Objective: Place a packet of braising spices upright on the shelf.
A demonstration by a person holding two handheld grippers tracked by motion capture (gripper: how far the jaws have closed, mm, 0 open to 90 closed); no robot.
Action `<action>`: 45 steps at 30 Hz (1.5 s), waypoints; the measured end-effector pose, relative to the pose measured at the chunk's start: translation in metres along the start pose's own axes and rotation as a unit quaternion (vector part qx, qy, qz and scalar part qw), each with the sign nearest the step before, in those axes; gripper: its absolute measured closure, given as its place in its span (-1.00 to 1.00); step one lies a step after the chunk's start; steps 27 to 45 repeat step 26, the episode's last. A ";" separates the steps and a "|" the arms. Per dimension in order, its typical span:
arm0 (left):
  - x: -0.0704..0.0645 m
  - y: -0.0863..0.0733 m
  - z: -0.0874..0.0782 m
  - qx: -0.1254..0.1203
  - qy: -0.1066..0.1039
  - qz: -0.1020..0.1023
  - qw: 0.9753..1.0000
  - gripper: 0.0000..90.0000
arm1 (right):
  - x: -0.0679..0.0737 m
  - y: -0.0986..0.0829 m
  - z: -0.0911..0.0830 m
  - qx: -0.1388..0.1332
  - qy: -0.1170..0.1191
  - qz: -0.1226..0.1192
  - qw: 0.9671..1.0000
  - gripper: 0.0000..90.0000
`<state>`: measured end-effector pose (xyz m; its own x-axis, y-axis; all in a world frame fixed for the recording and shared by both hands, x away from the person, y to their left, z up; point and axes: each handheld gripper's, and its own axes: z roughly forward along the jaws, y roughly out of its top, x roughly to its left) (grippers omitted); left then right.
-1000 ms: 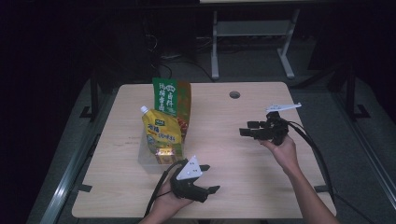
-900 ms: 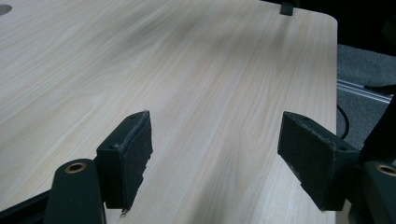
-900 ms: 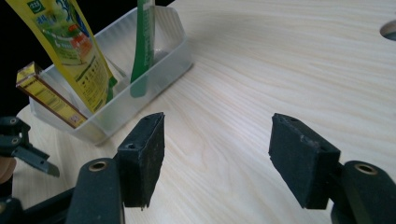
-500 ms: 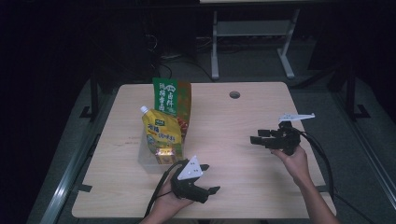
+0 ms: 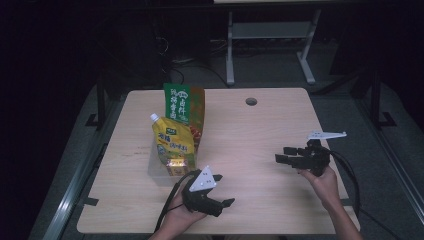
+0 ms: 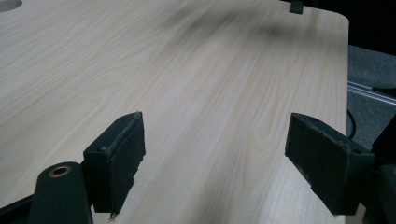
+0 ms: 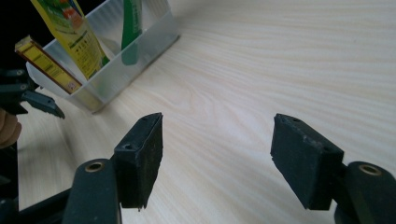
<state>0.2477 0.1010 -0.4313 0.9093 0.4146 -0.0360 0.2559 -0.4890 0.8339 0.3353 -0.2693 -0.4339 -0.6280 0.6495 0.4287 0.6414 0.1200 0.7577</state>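
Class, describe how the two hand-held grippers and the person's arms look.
Each hand-held gripper, left and right, is black with two blocky, dark-padded jaws, a pale three-cornered plate on top and a black cable trailing behind. The forearms are bare, with no sleeves in sight.

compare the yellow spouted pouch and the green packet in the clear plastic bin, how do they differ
The yellow spouted pouch has a white screw cap at its top corner; the green packet has a flat top with no spout. The yellow spouted pouch stands toward the person's end of the clear plastic bin, the green packet at the far end. The green packet rises higher in the high view. Both stand upright in the bin and carry printed labels.
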 end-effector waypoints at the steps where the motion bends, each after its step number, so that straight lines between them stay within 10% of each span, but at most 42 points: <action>1: 0.000 0.000 0.000 0.000 0.000 0.001 1.000 -0.57 | 0.001 -0.002 -0.001 0.001 -0.001 0.000 1.000 -0.26; 24: -0.005 0.000 0.000 0.000 -0.002 0.005 1.000 -0.57 | 0.010 -0.045 -0.028 -0.001 -0.019 0.001 1.000 -0.29; 45: -0.005 0.000 0.000 0.002 -0.003 0.009 1.000 -0.57 | 0.014 -0.047 -0.031 -0.006 -0.022 -0.002 1.000 -0.30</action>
